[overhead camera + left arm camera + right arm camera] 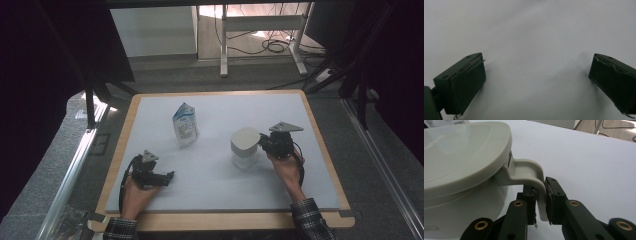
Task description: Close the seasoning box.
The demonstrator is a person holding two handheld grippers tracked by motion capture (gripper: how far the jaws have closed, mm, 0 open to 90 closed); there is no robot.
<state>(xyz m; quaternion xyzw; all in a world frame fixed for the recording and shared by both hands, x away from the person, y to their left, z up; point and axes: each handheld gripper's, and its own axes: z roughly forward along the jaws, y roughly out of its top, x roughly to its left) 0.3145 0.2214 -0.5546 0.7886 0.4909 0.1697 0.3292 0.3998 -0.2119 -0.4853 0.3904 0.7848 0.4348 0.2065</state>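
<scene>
Pale grey table top [225, 107] edged in light wood. Beyond it, grey carpet floor [200, 75] and a white desk frame [260, 30] with black cables [272, 46] tangled beneath. White cabinet [152, 30] at far left. Dark drapes [55, 45] on both sides (very dim). Bright patch of light on the far floor.

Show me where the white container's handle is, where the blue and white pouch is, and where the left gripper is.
handle [534, 173]: right gripper view, on the curved top of its bend.
blue and white pouch [185, 126]: high view, on the middle of its front face.
left gripper [169, 176]: high view, midway between its fingertips.
</scene>
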